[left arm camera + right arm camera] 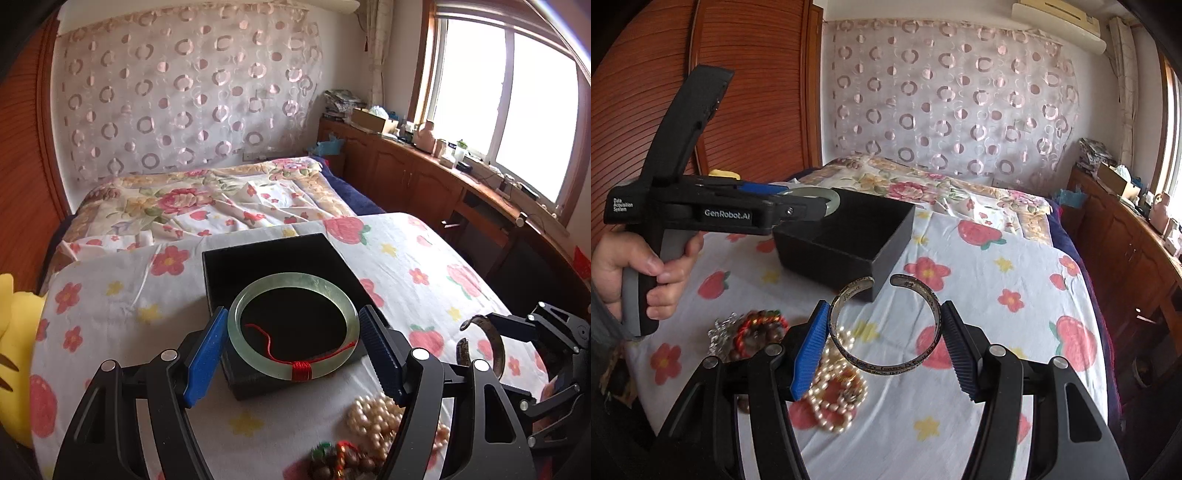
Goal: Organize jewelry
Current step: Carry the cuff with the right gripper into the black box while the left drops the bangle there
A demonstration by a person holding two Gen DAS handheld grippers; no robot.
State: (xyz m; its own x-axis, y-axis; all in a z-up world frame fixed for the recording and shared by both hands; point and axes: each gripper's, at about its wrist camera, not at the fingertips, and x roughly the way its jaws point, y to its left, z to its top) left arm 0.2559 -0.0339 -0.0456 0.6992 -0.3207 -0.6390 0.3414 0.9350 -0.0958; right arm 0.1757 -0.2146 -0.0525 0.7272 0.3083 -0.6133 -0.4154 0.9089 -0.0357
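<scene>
Left tongs [293, 332]: you have them clamped across a pale green jade bangle [293, 326], one blue pad on each side of the ring, which hangs level above the open box.
Jade bangle: a red cord is wound round its near edge, with a loose red strand lying across the ring.
Right tongs [884, 334]: you grip an open metal cuff bracelet [886, 325] by its two sides, the gap in the cuff facing away from you; it is lifted clear of the cloth.
Black box [846, 240]: it sits open on the flowered sheet [997, 314], beyond the cuff and beneath the bangle.
Pearl necklace [834, 391]: heaped on the sheet, near and left of the right tongs.
Beaded bracelets [757, 332]: a brown and red tangle lying left of the pearls.
Left hand [635, 273]: your fingers wrap the grey handle of the left tool.
Surroundings: a flowered quilt [207, 199] lies farther back, a window at the right.
</scene>
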